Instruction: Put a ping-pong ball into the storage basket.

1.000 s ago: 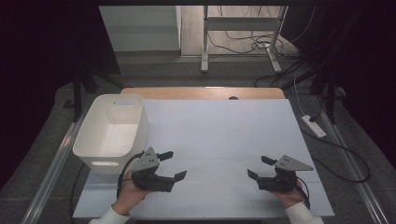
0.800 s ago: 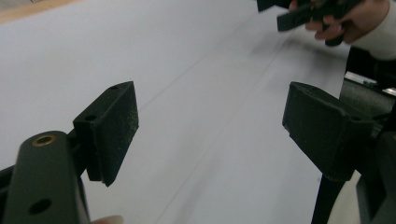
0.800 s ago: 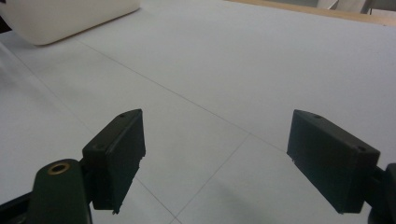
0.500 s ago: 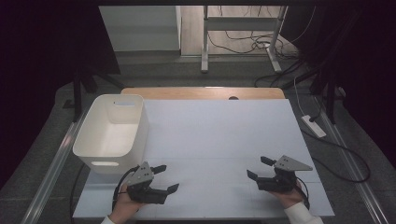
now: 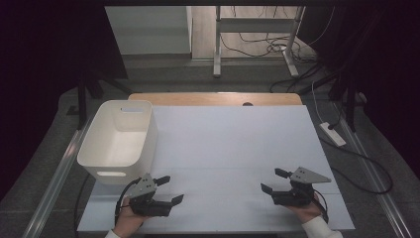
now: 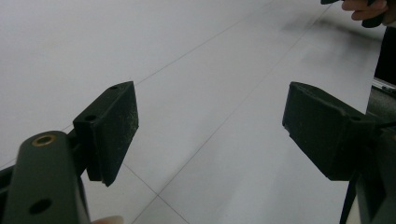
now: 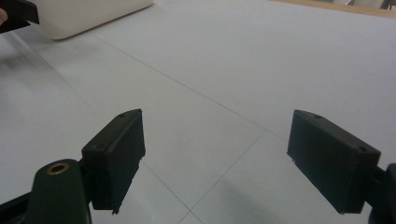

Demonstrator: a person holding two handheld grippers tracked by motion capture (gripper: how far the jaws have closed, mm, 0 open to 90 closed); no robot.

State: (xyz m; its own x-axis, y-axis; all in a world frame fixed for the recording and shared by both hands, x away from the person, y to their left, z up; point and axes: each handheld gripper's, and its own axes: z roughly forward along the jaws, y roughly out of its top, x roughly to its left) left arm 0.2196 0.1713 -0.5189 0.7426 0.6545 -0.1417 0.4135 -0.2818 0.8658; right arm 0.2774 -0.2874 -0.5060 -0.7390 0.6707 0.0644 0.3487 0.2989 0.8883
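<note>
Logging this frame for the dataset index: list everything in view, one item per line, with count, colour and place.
bin: 1, white plastic, empty, left side of the table, beyond the left gripper
table: 1, white top with a wooden far edge
power strip: 1, white, on the floor right of the table
cables: several, dark, on the floor beyond the table
metal stand: 1, grey, floor behind the table
left gripper: 1, black, open, near left edge of the table
right gripper: 1, black, open, near right edge of the table
hands: 2, one holding each gripper, bottom of the high view
</note>
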